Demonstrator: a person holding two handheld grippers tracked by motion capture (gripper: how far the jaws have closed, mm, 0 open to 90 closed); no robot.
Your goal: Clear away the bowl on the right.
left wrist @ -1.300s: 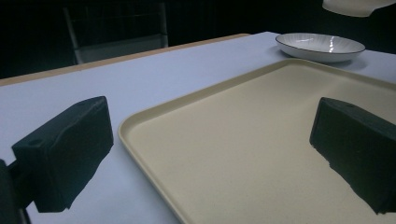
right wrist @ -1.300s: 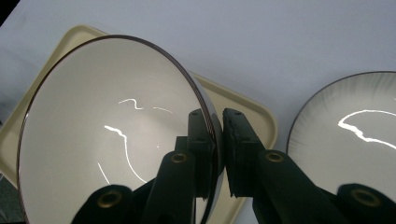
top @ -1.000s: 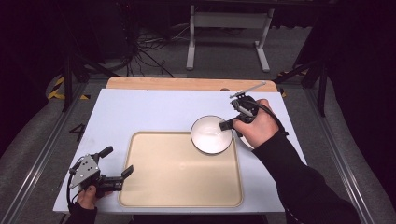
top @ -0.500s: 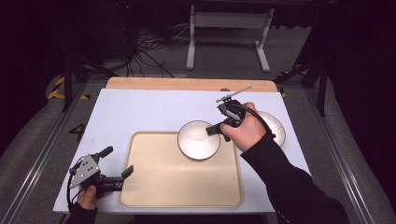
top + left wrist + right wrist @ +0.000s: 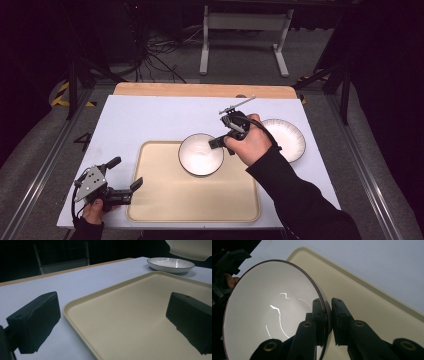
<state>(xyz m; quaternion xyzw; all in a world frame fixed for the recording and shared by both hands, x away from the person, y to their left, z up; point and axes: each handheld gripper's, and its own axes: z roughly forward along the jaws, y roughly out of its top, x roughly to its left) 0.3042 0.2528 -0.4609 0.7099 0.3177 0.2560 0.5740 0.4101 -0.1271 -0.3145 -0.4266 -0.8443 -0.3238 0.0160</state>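
Left claw (image 5: 126,185) nearest, jaws wide apart, nothing between them — tray (image 5: 165,205) corner right under and ahead of it on the counter (image 5: 150,115). Right claw (image 5: 329,315) clamped on the bowl (image 5: 201,154) rim, one jaw inside, one outside — bowl held above the tray's far edge, tilted in the right gripper view. Plate (image 5: 287,137) just behind that hand, off the tray, on the counter.
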